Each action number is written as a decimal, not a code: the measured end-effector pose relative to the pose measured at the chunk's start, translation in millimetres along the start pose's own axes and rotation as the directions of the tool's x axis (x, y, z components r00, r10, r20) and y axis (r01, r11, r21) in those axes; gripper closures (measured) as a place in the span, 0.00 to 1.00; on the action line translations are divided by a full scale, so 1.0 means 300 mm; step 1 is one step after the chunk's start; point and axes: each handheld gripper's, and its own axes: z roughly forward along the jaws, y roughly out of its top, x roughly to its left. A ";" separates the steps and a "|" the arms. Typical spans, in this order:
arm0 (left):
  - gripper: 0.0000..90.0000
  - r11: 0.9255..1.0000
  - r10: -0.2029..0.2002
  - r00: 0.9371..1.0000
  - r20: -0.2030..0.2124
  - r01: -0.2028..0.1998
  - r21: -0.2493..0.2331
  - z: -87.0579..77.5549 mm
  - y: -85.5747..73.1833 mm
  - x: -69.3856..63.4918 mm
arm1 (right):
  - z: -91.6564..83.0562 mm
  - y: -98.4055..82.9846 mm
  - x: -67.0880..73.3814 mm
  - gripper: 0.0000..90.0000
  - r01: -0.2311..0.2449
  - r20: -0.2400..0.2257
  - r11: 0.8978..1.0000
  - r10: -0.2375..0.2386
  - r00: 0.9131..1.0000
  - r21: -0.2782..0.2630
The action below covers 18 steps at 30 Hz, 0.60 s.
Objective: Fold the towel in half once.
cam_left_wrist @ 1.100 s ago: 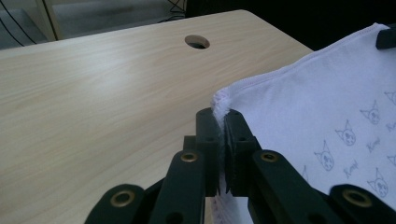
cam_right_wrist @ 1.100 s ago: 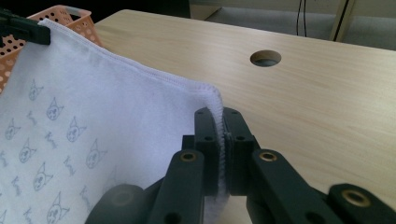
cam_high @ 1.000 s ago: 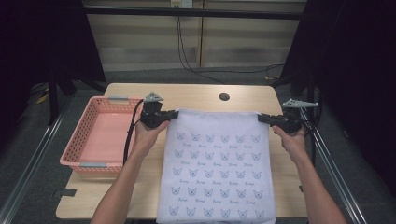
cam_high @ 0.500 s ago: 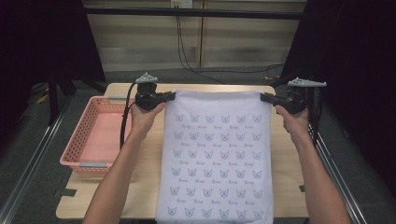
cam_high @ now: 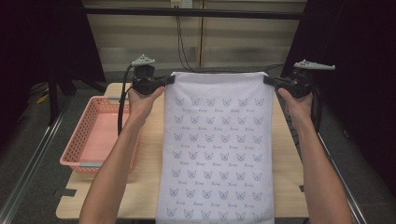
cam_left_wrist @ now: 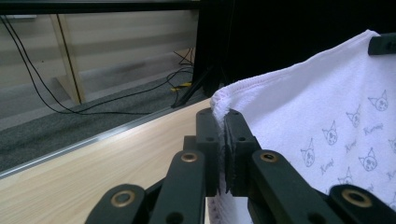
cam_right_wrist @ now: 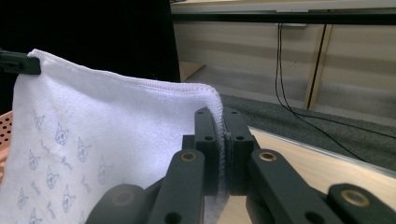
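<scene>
Dark curtains flank the wooden table in the high view, where a white towel printed with small cat faces hangs stretched between both grippers, its lower edge cut off by the frame. The left gripper pinches the top left corner, the right gripper the top right. A pink basket sits just beside the towel's left edge, partly behind the left forearm.

Left gripper view: the left gripper is clamped on the towel at its hemmed corner, bare tabletop alongside.

Right gripper view: the right gripper is clenched on the towel corner; the far corner's clamp is barely visible.
</scene>
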 end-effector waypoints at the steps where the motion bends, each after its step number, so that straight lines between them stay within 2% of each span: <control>1: 0.96 1.000 -0.005 1.000 -0.002 0.005 -0.001 0.002 0.002 0.004 | 0.000 0.008 0.000 0.97 0.004 0.004 1.000 -0.004 1.000 -0.001; 3: 0.96 1.000 -0.009 1.000 0.001 0.009 -0.006 0.006 0.010 0.010 | -0.002 0.025 -0.003 0.97 0.003 0.006 1.000 -0.003 1.000 -0.007; 7: 0.96 1.000 0.017 1.000 -0.011 -0.017 -0.006 0.014 0.057 0.009 | -0.001 0.065 -0.008 0.97 -0.004 0.018 1.000 0.005 1.000 -0.022; 9: 0.96 0.999 0.010 1.000 -0.009 -0.011 -0.032 0.008 0.088 0.010 | -0.001 0.094 -0.009 0.97 -0.005 0.029 0.999 0.006 1.000 -0.033; 12: 0.96 0.998 0.035 0.999 -0.016 -0.036 -0.060 -0.016 0.135 -0.002 | -0.006 0.138 -0.013 0.97 0.000 0.034 0.999 0.002 0.999 -0.049; 15: 0.96 0.997 0.043 0.999 -0.006 -0.044 -0.063 -0.029 0.134 -0.011 | -0.021 0.171 -0.006 0.97 0.010 0.032 0.998 -0.008 0.999 -0.067; 18: 0.96 0.998 0.052 0.999 -0.001 -0.052 -0.039 -0.042 0.106 -0.020 | -0.040 0.155 0.006 0.97 0.013 0.011 0.998 -0.013 1.000 -0.067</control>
